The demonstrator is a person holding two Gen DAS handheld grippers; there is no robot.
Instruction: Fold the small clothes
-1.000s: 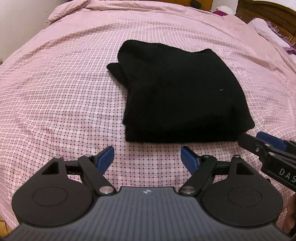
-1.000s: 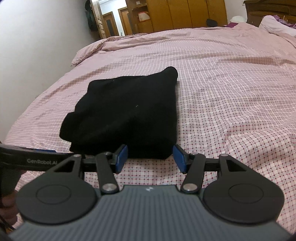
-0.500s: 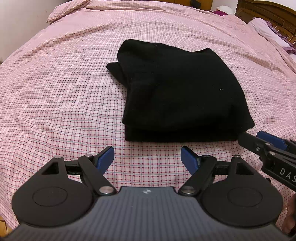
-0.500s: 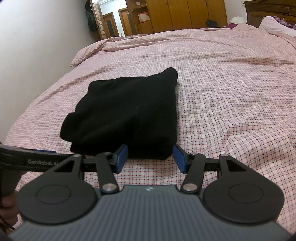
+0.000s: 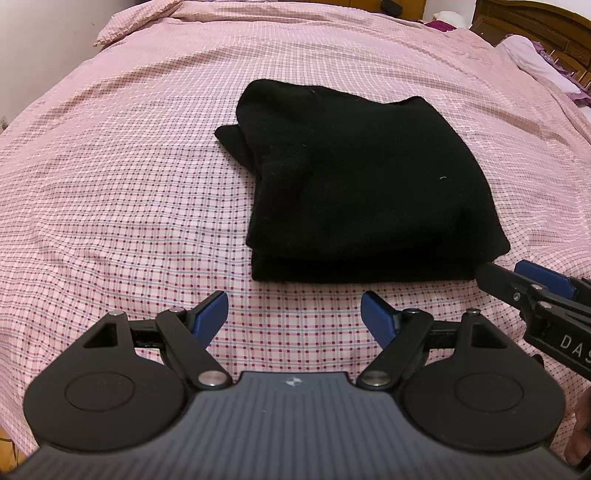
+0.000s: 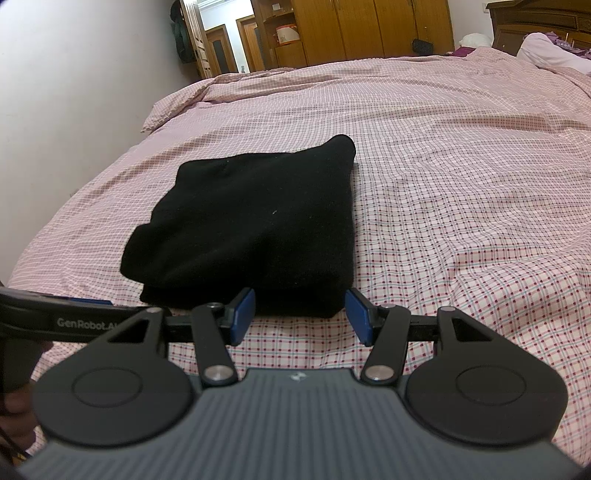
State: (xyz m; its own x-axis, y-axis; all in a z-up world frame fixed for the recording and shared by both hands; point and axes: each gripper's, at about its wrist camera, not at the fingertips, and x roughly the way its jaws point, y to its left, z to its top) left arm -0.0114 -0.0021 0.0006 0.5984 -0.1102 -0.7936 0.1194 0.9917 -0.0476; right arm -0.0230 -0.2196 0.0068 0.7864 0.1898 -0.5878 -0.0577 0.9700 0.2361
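Note:
A black garment lies folded into a thick rectangle on the pink checked bedspread; it also shows in the right wrist view. My left gripper is open and empty, a little short of the garment's near edge. My right gripper is open and empty, its blue fingertips right at the garment's near right corner. The right gripper shows at the right edge of the left wrist view. The left gripper shows at the left edge of the right wrist view.
A white wall runs along the bed's left side. Wooden wardrobes and a doorway stand beyond the bed's far end. A wooden headboard and a pale pillow are at the far right.
Both grippers have drawn back slightly from the garment. Both stay open and the garment has not moved.

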